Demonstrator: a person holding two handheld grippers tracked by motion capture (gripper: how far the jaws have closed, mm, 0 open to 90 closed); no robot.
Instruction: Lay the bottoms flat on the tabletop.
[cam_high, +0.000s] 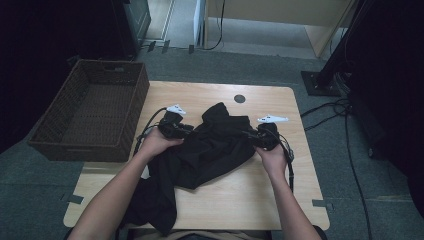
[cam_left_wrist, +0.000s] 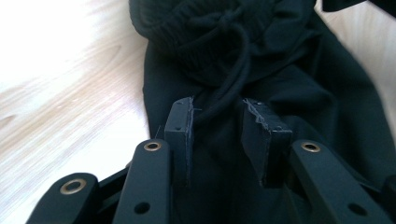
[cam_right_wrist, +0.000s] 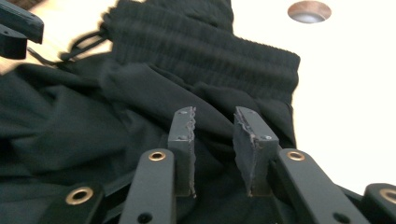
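While the black trousers (cam_high: 210, 150) lie on the table (cam_high: 240, 200), the wicker basket (cam_high: 50, 142) holds nothing.

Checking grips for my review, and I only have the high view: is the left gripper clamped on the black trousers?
Observer: No. The left gripper has its jaws apart over the black trousers. The drawstring runs between them and is not pinched.
Operator: And the right one?
Observer: The right gripper is open too, with its jaws apart above the fabric just below the ribbed waistband.
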